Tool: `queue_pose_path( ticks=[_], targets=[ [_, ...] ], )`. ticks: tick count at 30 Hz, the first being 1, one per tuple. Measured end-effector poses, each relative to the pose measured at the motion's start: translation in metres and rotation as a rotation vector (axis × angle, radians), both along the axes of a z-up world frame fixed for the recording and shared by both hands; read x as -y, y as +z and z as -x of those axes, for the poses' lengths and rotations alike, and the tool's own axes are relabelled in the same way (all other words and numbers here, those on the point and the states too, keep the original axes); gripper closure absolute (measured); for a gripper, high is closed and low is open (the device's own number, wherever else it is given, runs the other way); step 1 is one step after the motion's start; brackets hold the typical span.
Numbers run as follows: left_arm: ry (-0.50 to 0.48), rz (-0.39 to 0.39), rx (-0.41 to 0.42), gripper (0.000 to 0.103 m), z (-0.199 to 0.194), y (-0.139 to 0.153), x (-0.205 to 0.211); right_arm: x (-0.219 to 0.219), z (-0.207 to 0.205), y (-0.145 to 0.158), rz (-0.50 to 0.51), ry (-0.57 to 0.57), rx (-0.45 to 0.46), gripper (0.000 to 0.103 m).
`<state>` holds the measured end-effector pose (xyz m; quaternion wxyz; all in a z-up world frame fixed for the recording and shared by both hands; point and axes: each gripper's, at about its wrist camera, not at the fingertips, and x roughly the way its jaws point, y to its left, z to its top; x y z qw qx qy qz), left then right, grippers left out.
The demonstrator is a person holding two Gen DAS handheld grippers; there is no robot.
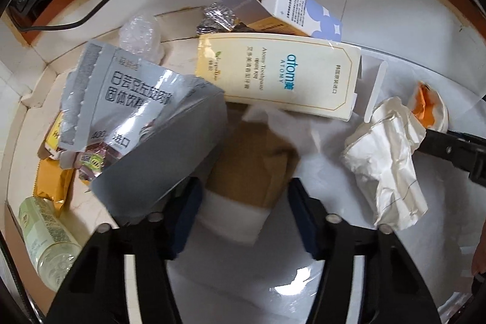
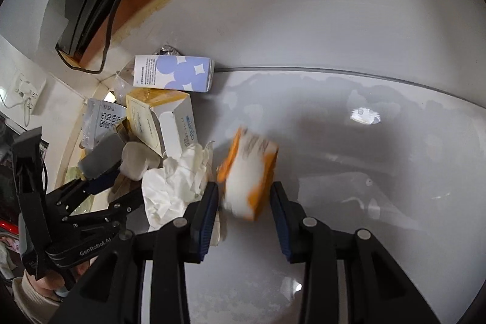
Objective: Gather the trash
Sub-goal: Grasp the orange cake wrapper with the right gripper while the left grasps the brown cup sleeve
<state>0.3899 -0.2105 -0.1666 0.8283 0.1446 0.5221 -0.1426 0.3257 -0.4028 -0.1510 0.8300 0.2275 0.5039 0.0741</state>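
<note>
Trash is seen piled at lower left of the right wrist view, against the wall corner, on a glossy white surface point(image 2: 364, 141). The right gripper point(image 2: 244, 211) is spread wide; a small orange-and-white carton point(image 2: 249, 172), motion-blurred, sits between its fingers at frame centre, and whether either pad touches it cannot be told. The carton is judged light, thin-walled and crushable; a hold across its two broad faces, near mid-length, with modest squeeze, is judged best. Just left of it a crumpled white paper wad point(image 2: 173, 187) is noted, soft and springy, likely to compress a good deal before gripping. The left gripper point(image 1: 244, 214) is also spread; in the left wrist view a brown-and-white cylinder point(image 1: 243, 181), possibly a paper cup but blurred, lies between its fingers at lower centre, contact uncertain. It is judged light and easily dented, best taken across the body rather than the rim. At upper centre of that view a cream Atomy toothpaste box point(image 1: 285, 75) lies flat, with a white box with lilac dots point(image 1: 300, 9) behind it and crinkled foil point(image 1: 217, 18) beside that. A silver foil pouch point(image 1: 121, 99) with Chinese print fills centre left; slippery film is expected, so an edge pinch is suggested. A pale green bottle point(image 1: 45, 236) lies at lower left.
</note>
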Motion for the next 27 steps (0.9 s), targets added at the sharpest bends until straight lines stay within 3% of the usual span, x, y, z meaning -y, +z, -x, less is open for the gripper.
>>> queue_pose_path(
  ticks=[2,12,17,20,21,24,27],
  targets=[
    [0.008,0.021,0.003,0.054,0.003,0.001,-0.005,0.002,0.002,0.0,-0.004,0.0,0.008,0.078],
    [0.024,0.084,0.046,0.057,0.04,0.014,-0.019,0.0,0.024,0.017,0.015,0.034,0.108,0.079],
    [0.044,0.164,0.082,0.057,0.079,0.04,-0.034,-0.002,0.045,0.036,0.041,0.051,0.165,0.079],
    [0.057,0.213,0.099,0.063,0.099,0.057,-0.039,-0.011,0.062,0.048,0.058,0.086,0.203,0.079],
    [0.059,0.223,0.102,0.092,0.105,0.06,-0.042,-0.016,0.07,0.052,0.066,0.103,0.216,0.079],
    [0.081,0.277,0.093,0.091,0.131,0.068,-0.059,-0.032,0.09,0.061,0.056,0.162,0.245,0.079],
    [0.091,0.264,0.077,0.092,0.146,0.062,-0.07,-0.051,0.103,0.058,0.061,0.214,0.24,0.079]
  ],
)
